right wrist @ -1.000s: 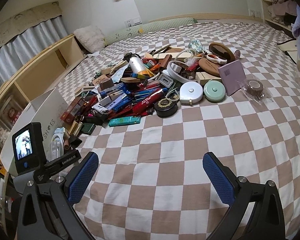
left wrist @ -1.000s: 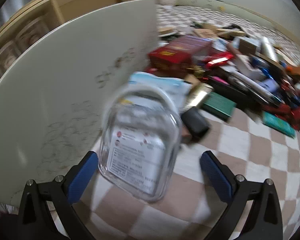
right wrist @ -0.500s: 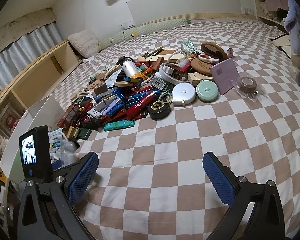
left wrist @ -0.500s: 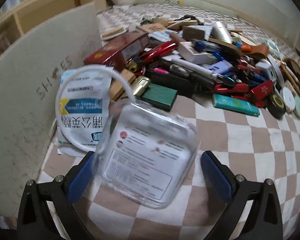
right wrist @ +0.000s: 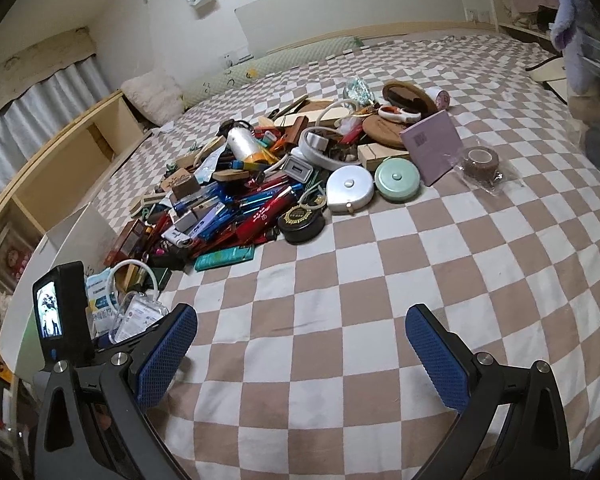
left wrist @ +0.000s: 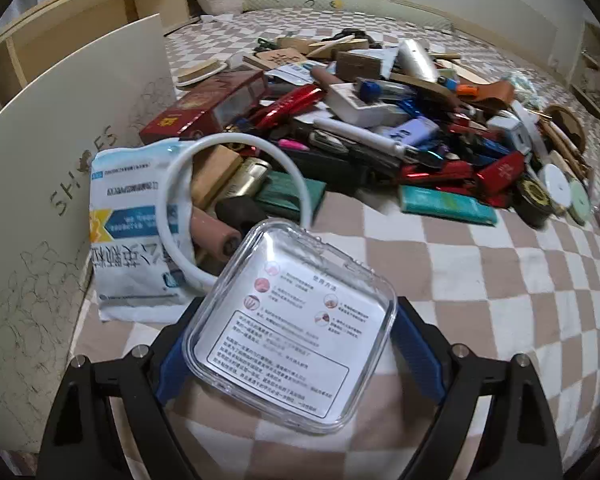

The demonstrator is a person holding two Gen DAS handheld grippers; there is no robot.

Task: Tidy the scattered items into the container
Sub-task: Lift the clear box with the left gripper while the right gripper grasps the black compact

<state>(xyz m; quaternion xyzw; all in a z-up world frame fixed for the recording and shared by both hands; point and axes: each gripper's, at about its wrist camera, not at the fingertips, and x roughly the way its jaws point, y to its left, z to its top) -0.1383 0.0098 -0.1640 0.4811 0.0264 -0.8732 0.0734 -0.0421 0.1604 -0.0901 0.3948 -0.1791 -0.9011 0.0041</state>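
My left gripper (left wrist: 296, 344) is shut on a clear plastic case (left wrist: 292, 340) with a printed label, gripping its two sides. A white ring (left wrist: 176, 216) hangs off the case's far side. The white shoe box (left wrist: 60, 184) stands to its left. A heap of scattered items (left wrist: 380, 128) lies beyond on the checkered bed. My right gripper (right wrist: 304, 356) is open and empty over bare bedspread, with the heap (right wrist: 284, 184) ahead of it. The case also shows at the right wrist view's lower left (right wrist: 140, 316).
A white and blue packet (left wrist: 132, 232) lies against the box, under the ring. A teal case (left wrist: 444, 204) and a red box (left wrist: 208, 104) edge the heap. Two round tape measures (right wrist: 350, 188) and a purple booklet (right wrist: 432, 148) lie at the heap's right.
My left gripper's jaws closed onto the clear case, and the view swung right from the box wall toward the heap. The right gripper drifted slightly and stayed open.
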